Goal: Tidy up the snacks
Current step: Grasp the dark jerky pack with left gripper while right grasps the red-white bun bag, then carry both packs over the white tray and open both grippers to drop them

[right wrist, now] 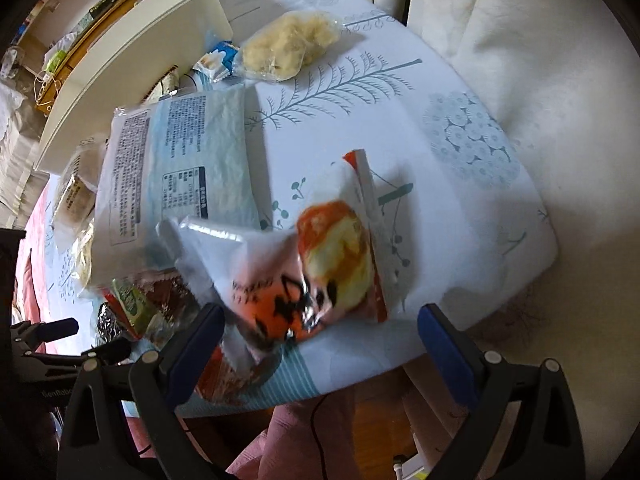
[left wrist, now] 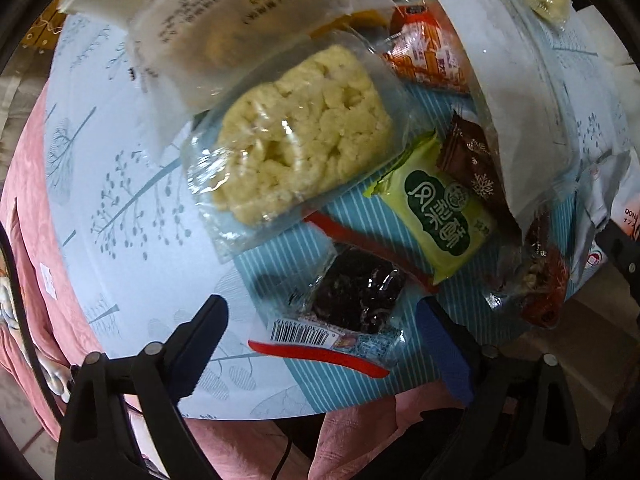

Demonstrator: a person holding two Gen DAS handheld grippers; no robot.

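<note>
Left gripper (left wrist: 320, 344) pointing down, jaws apart, nothing clamped. Dark seaweed-type snack packet (left wrist: 352, 300) with barcode lies on table between its fingers, untouched. Just beyond: green pineapple-cake packet (left wrist: 436, 216), then clear-wrapped puffed rice cracker (left wrist: 304, 136); orange packets (left wrist: 428, 52) farthest.

Right gripper (right wrist: 320, 340) jaws wide apart, empty. White-orange snack bag (right wrist: 320, 260) lies between and just past its fingers. Beyond left: large pale-blue bag (right wrist: 180, 160), white tray (right wrist: 132, 68). Tree-print tablecloth (right wrist: 440, 100) underneath.
</note>
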